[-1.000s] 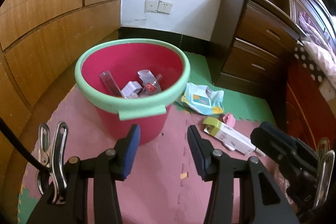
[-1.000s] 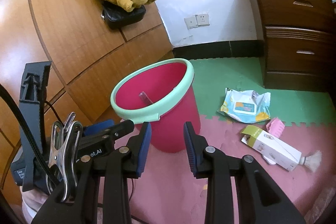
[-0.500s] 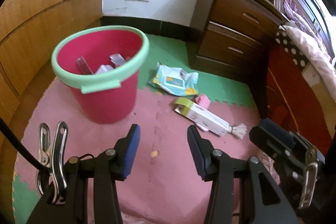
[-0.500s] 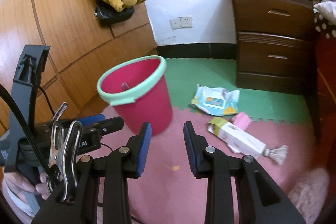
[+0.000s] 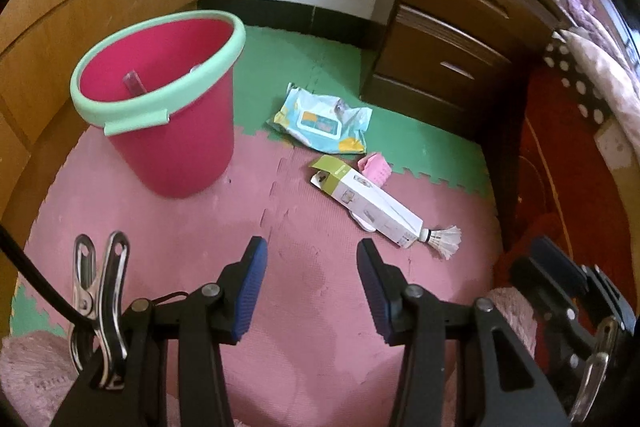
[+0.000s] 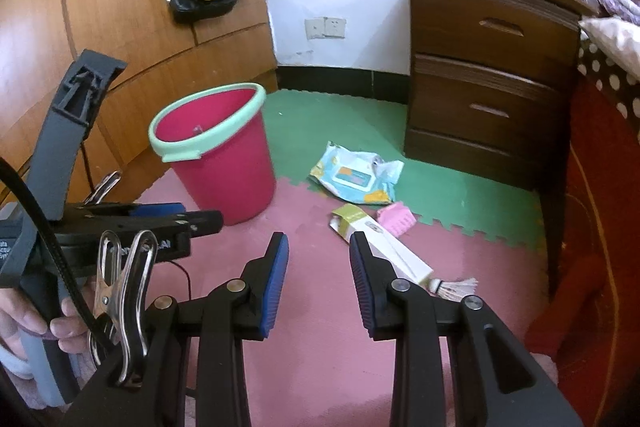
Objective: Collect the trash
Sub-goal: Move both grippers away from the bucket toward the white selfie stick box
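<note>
A: Floor items, left to right?

B: One round red plastic bucket with a mint-green rim (image 5: 160, 107), upright on the pink foam mat (image 5: 304, 339); a thin strip leans inside it. Next, a crumpled light-blue wet-wipe packet (image 5: 324, 121) on the green foam mat (image 5: 280, 63), well clear of the bucket. Then a long white carton with a green end flap (image 5: 360, 199), lying flat on the pink mat, with a small pink ridged object (image 5: 376, 169) touching its far side. A white feathered shuttlecock (image 5: 444, 239) sits at the carton's right end.

A: Tongs?

B: Left gripper (image 5: 310, 289): blue pads parted, nothing between them, above bare pink mat. Right gripper (image 6: 318, 281): pads likewise parted and empty; its right finger overlaps the carton in its own view, contact not determinable.

A: Furniture?

B: Dark brown wooden drawer chest (image 5: 452, 39), far right.
</note>
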Demonstrator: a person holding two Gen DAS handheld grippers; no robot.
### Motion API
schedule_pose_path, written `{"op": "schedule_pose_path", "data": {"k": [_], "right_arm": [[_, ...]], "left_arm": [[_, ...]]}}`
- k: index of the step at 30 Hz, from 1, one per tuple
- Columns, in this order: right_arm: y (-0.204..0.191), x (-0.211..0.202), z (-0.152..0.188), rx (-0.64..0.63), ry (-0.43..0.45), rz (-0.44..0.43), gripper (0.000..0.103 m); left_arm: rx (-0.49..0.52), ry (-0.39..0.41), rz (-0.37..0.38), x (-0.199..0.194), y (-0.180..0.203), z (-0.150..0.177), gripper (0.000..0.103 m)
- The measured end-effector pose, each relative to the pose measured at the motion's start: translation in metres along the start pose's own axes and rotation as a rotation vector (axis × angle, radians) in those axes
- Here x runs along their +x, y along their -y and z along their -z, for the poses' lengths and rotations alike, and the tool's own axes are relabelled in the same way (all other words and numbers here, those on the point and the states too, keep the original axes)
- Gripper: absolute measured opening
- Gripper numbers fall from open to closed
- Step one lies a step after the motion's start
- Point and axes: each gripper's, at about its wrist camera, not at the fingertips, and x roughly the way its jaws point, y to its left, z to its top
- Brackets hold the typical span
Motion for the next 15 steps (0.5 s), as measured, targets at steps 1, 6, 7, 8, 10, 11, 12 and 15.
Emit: {"op": "schedule_pose_path", "data": {"k": [1,6,7,8,10,11,12,15], "right_arm": [[0.005,0.002,0.0,0.008,-0.007,0.007,0.033],[0.029,0.013,0.005,0.082,-0.042,0.031,0.033],[0.031,0.015,0.006,0.104,-0.043,0.033,0.033],[0.034,0.019,0.008,0.128,-0.046,0.033,0.033],[0.039,0.029,0.011,0.179,-0.057,0.037,0.033],[0.041,0.035,0.013,0.209,-0.062,0.044,0.033],[0.041,0.039,0.014,0.228,-0.065,0.046,0.033],[0.05,0.058,0.021,0.312,-0.083,0.051,0.033]], "left_arm": [[-0.012,-0.004,-0.002,0.003,0.0,-0.001,0.049],[-0.044,-0.015,-0.002,0.021,-0.002,-0.012,0.049],[-0.043,-0.016,-0.002,0.024,-0.003,-0.014,0.049],[-0.038,-0.015,-0.002,0.029,-0.006,-0.018,0.049],[-0.023,-0.011,-0.007,0.037,-0.008,-0.026,0.049],[-0.012,-0.011,-0.008,0.041,-0.009,-0.029,0.049],[0.003,-0.011,-0.009,0.047,-0.01,-0.035,0.049],[0.037,-0.013,0.007,0.066,-0.013,-0.05,0.049]]}}
